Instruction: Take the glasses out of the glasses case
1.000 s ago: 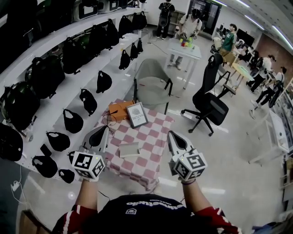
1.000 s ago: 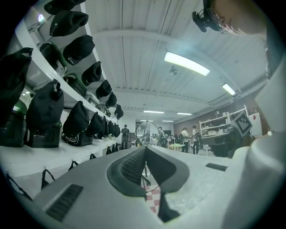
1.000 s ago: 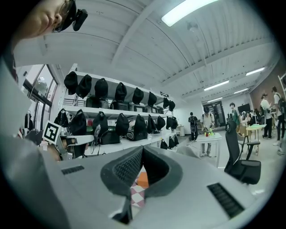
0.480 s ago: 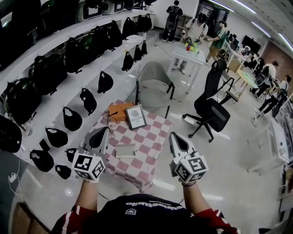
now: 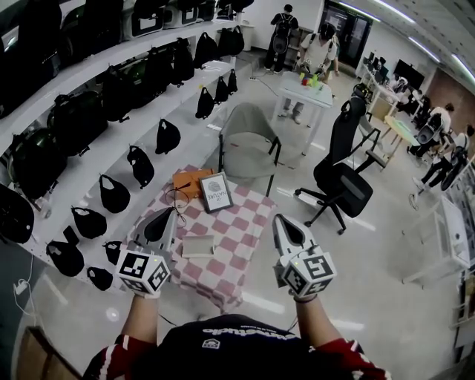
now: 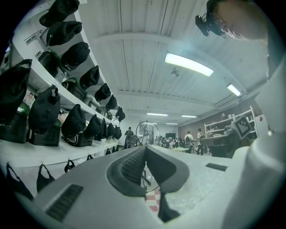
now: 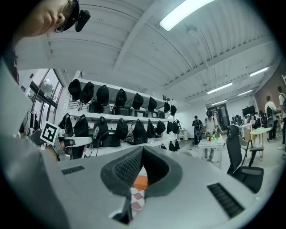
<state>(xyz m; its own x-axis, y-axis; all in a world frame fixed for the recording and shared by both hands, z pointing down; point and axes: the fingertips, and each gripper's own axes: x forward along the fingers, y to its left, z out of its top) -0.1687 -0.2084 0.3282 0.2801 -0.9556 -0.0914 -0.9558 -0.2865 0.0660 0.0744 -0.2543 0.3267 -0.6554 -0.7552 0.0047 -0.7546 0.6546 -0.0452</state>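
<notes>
Looking down, head view: pale grey flat rectangular glasses case lies on the pink-and-white checked tablecloth, between left gripper and right gripper, nearer the left, touching neither.
Left gripper view: jaws pressed together, nothing between.
Right gripper view: jaws likewise together, empty.

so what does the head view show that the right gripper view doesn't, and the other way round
Only the head view: the grey glasses case lying flat, a framed picture behind it, and a grey chair. Only the right gripper view: the ceiling light strip, and the right claw close up, jaws together, nothing between. Both: the checkered table, the shelves of black bags, the black office chair.
</notes>
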